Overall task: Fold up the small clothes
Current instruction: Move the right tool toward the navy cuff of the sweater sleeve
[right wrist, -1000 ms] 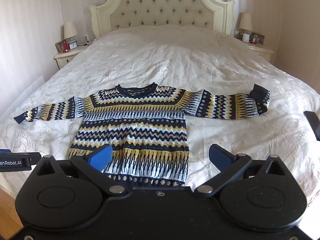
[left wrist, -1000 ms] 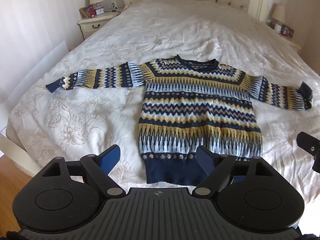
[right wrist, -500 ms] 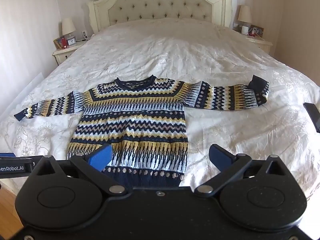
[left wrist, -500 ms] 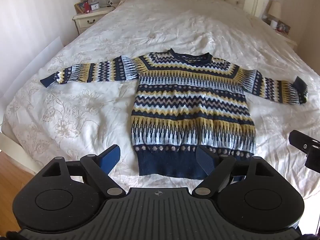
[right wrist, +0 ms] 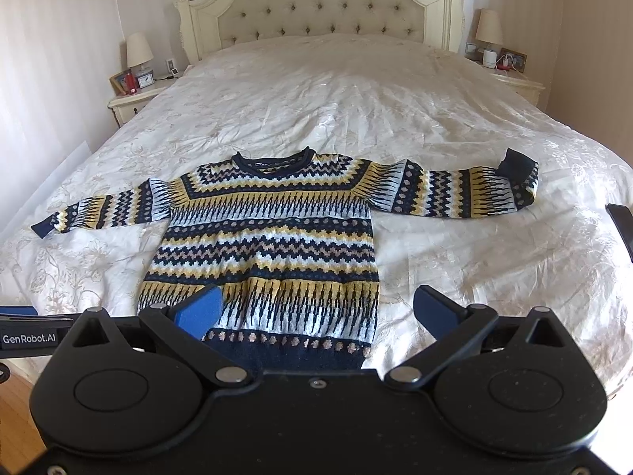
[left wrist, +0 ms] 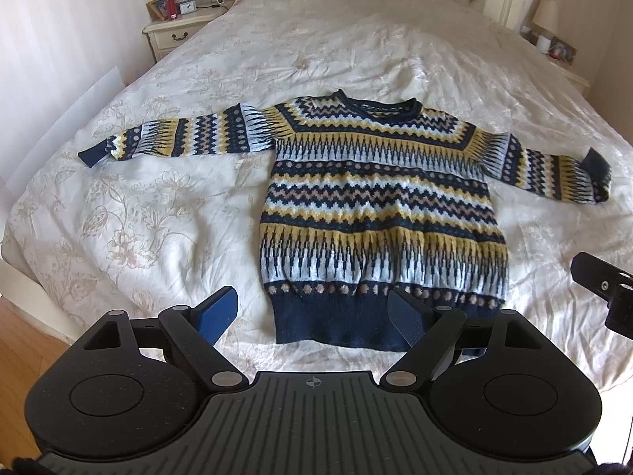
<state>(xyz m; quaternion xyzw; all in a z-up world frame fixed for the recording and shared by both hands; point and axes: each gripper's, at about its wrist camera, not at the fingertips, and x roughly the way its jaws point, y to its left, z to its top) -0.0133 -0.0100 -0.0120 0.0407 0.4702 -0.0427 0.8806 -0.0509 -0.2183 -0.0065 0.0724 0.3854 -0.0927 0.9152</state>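
Observation:
A navy, yellow and white patterned sweater [left wrist: 379, 198] lies flat on the bed, face up, both sleeves spread out sideways, its navy hem toward me. It also shows in the right wrist view [right wrist: 269, 237]. My left gripper [left wrist: 312, 312] is open and empty, hovering just in front of the hem's left half. My right gripper [right wrist: 316, 308] is open and empty, hovering over the hem's right side. The right sleeve's cuff [right wrist: 518, 166] is folded back on itself.
The white floral bedspread [left wrist: 138, 217] covers a large bed with a tufted headboard [right wrist: 320, 0]. Nightstands with lamps stand at the left [right wrist: 134, 99] and the right [right wrist: 510, 79]. Wooden floor [left wrist: 23, 332] shows at the bed's near left corner.
Both grippers have risen and pulled back slightly, so the sweater sits lower and more fully in each view. Both stay open. The sweater has not moved.

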